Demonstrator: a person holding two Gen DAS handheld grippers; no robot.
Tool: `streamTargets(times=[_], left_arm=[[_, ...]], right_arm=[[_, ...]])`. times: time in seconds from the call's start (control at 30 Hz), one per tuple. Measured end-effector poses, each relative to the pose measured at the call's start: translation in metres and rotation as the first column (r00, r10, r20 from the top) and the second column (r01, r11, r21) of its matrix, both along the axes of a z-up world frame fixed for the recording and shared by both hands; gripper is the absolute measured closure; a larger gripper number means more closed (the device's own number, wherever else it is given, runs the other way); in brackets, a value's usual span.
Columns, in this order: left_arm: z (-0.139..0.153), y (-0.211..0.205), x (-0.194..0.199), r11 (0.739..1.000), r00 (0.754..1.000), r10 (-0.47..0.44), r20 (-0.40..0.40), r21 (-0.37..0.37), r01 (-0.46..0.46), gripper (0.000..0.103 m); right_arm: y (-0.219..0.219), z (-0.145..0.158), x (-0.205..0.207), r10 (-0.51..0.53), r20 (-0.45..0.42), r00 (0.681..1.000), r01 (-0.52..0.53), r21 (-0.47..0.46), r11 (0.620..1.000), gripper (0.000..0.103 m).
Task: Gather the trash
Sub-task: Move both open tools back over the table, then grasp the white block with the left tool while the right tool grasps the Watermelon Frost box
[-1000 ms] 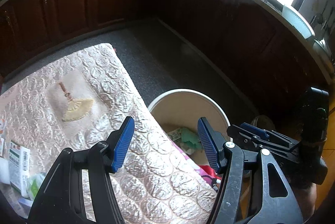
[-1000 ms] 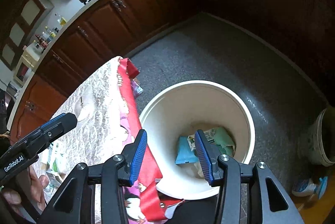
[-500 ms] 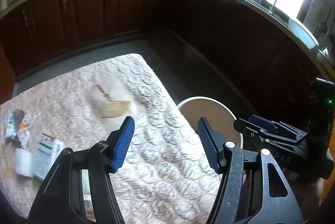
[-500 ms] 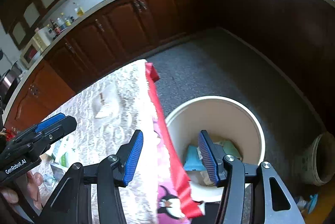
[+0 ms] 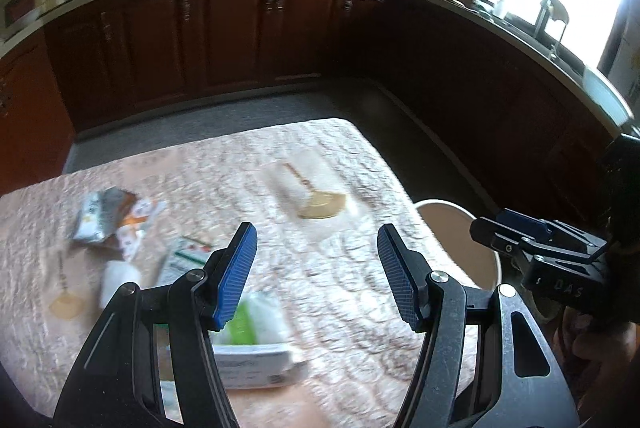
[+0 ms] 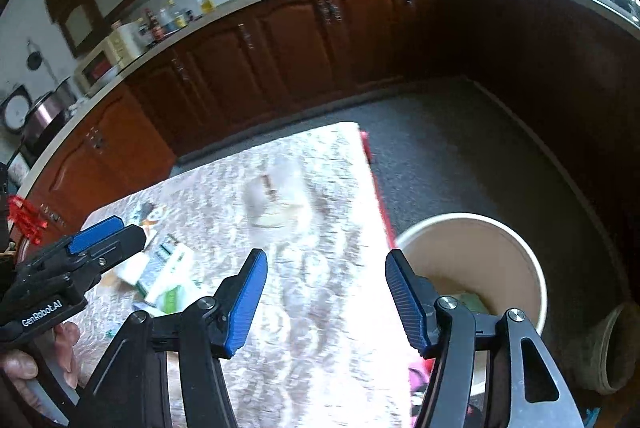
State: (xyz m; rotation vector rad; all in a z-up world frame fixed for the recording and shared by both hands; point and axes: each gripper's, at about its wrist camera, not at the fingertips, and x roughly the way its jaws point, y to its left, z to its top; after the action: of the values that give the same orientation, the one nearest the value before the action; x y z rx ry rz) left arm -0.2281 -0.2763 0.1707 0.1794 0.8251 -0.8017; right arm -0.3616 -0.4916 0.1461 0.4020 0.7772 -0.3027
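My left gripper (image 5: 316, 268) is open and empty above a table with a quilted pinkish cloth (image 5: 352, 196). Trash lies on the cloth at left: crumpled snack wrappers (image 5: 112, 218), a white wad (image 5: 116, 282), a green-and-white packet (image 5: 256, 318) and a flat white box (image 5: 252, 364). My right gripper (image 6: 326, 298) is open and empty over the table's right edge, beside the white bin (image 6: 472, 260) on the floor, which holds some trash (image 6: 472, 302). The bin's rim also shows in the left wrist view (image 5: 460, 228). The left gripper shows in the right wrist view (image 6: 100, 240).
Dark wood cabinets (image 5: 240, 36) run around the room under a counter with pots and bottles. Grey floor (image 6: 460, 156) lies beyond the table. A round pot (image 6: 612, 348) stands on the floor right of the bin. A red cloth edge (image 6: 378, 196) hangs along the table's side.
Both grippers have lifted and swung left from over the bin toward the table. More of the table and its trash has come into view. Both stay open and empty.
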Motion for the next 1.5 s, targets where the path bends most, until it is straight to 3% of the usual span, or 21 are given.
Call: streamTargets(times=[0.27,0.57,0.67,0.93,0.97,1.03,1.07,1.13,1.27,1.4,1.5], left_arm=[[-0.007,0.074,0.038,0.993,0.992,0.12,-0.036,-0.005,-0.121,0.042],[-0.032,0.152,0.084,0.966,0.955,0.255,-0.154,0.011,-0.257,0.041],[-0.043,0.158,0.092,0.966,0.949,0.258,-0.182,0.029,-0.257,0.033],[-0.092,0.133,0.111,0.956,0.948,0.269,-0.172,0.165,-0.242,0.033],[-0.101,0.129,0.116,0.952,0.944,0.279,-0.175,0.179,-0.248,0.034],[-0.111,0.128,0.123,0.95,0.935,0.291,-0.201,0.174,-0.258,0.052],[-0.114,0.129,0.125,0.95,0.93,0.294,-0.218,0.177,-0.259,0.076],[-0.114,0.134,0.128,0.953,0.929,0.289,-0.232,0.161,-0.256,0.079],[-0.096,0.148,0.122,0.955,0.942,0.284,-0.181,0.136,-0.262,0.079],[-0.083,0.169,0.122,0.947,0.938,0.314,-0.15,0.124,-0.297,0.079],[-0.076,0.182,0.121,0.938,0.933,0.337,-0.124,0.126,-0.322,0.079]], right_arm=[[0.046,0.0,0.042,0.127,-0.011,0.992,-0.127,0.004,0.992,0.039],[0.089,-0.022,0.081,0.245,-0.061,0.968,-0.241,0.06,0.969,0.033],[0.107,-0.034,0.099,0.287,-0.082,0.954,-0.279,0.096,0.956,0.033],[0.129,-0.051,0.12,0.331,-0.132,0.934,-0.319,0.104,0.942,0.033],[0.129,-0.052,0.122,0.33,-0.134,0.935,-0.317,0.11,0.942,0.033],[0.13,-0.055,0.127,0.332,-0.138,0.933,-0.316,0.126,0.94,0.033],[0.13,-0.055,0.129,0.335,-0.139,0.932,-0.317,0.134,0.939,0.033],[0.132,-0.059,0.137,0.341,-0.141,0.93,-0.32,0.151,0.935,0.033],[0.144,-0.078,0.165,0.366,-0.182,0.913,-0.327,0.211,0.921,0.033],[0.156,-0.101,0.198,0.378,-0.234,0.896,-0.311,0.277,0.909,0.033],[0.171,-0.111,0.217,0.384,-0.269,0.883,-0.313,0.271,0.91,0.033]])
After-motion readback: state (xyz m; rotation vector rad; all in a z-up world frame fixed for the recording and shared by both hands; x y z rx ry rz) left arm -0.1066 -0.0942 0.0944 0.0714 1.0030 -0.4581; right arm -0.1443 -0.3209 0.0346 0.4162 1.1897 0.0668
